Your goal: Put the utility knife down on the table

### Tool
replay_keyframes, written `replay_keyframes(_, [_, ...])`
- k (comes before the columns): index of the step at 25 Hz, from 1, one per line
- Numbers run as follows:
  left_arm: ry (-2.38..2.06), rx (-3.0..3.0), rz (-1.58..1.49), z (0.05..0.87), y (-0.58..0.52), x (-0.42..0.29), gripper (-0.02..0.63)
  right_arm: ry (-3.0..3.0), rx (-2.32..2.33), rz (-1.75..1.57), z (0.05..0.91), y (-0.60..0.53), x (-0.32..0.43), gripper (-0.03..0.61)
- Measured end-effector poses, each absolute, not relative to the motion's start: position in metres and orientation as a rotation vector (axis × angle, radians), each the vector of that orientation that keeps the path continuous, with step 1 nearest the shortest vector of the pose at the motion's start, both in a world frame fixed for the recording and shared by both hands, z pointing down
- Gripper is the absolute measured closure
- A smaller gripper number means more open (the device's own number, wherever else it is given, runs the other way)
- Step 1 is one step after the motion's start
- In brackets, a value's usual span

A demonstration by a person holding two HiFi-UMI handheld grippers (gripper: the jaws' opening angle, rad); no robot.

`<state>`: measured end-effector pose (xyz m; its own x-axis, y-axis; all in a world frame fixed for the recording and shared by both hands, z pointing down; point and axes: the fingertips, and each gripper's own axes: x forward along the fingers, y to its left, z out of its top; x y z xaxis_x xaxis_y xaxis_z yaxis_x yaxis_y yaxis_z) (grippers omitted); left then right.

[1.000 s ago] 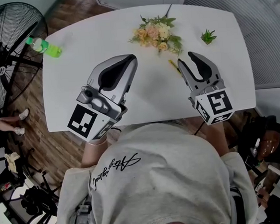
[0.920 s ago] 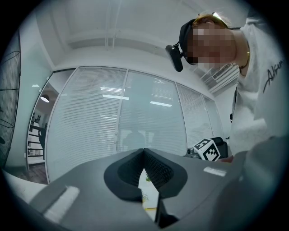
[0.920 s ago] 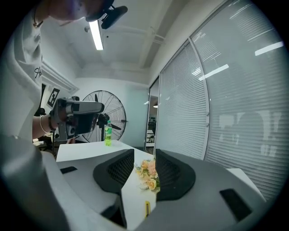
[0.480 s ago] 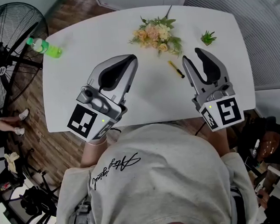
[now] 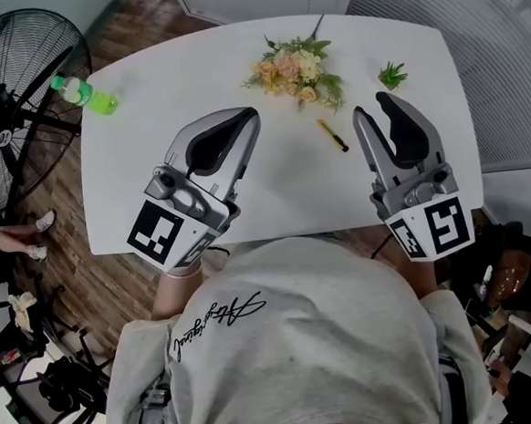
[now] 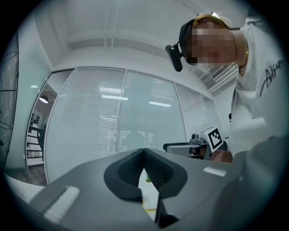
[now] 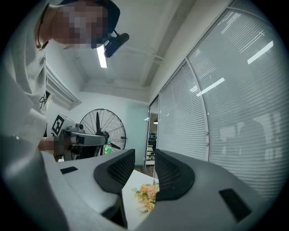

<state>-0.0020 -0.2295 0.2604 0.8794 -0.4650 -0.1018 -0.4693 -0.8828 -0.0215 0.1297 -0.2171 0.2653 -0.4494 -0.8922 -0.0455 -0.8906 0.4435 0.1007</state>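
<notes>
On the white table (image 5: 119, 154), just nearer the person than the flower bunch (image 5: 295, 69) and slightly to its right, the yellow utility knife (image 5: 333, 135) lies flat, touching nothing else. Right gripper (image 5: 372, 107) hovers right of the flowers, beside the knife but clear of it; jaws wide, nothing between them, having just closed in slightly. Left gripper (image 5: 252, 113) hovers left of the flowers, jaw tips together, empty.

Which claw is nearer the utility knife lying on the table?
Right. The right claw, open and empty, its jaws having just closed a little, hovers just to the right of the utility knife. The left claw is farther off on the knife's left.
</notes>
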Motion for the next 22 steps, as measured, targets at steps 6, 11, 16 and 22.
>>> replay_keyframes(6, [0.734, -3.000, 0.152, 0.2574, -0.2287, 0.0004, 0.614, -2.682, 1.633, -0.194, 0.2569, -0.2133, 0.1286, 0.457])
replay_keyframes(11, [0.721, -2.997, 0.159, 0.2546, -0.2270, 0.0019, 0.614, -2.691, 1.627, -0.199, 0.2561, -0.2105, 0.1265, 0.479])
replay_keyframes(16, [0.718, -2.998, 0.158, 0.2555, -0.2261, 0.0021, 0.614, -2.706, 1.622, -0.193, 0.2577, -0.2092, 0.1263, 0.526])
replay_keyframes(22, [0.724, -2.996, 0.161, 0.2553, -0.2278, 0.0016, 0.614, -2.716, 1.610, -0.195, 0.2594, -0.2104, 0.1249, 0.557])
